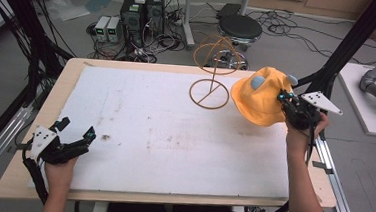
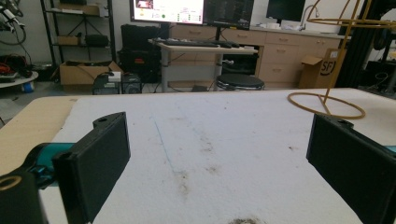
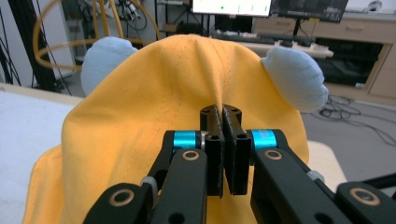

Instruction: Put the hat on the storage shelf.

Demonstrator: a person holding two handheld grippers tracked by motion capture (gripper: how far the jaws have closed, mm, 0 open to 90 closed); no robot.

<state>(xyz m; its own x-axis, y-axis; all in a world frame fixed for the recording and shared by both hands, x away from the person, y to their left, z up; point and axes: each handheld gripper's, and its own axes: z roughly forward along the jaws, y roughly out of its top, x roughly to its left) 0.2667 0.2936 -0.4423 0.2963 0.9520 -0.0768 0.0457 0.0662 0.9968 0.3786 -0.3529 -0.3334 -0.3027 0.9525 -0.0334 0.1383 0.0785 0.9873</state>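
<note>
Beyond the table's far edge, ahead of the left claw, the grey floor carries tangled cables, two dark computer towers and a round black stool. Farther ahead stands a desk with a keyboard under two monitors. Wooden cabinets line the back wall to that claw's right, shelving with cardboard boxes to its left. Black frame posts rise beside the table.

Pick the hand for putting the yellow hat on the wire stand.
Right, probably. The right gripper is shut on the yellow hat beside the wire stand; the left gripper sits open at the near-left.
</note>
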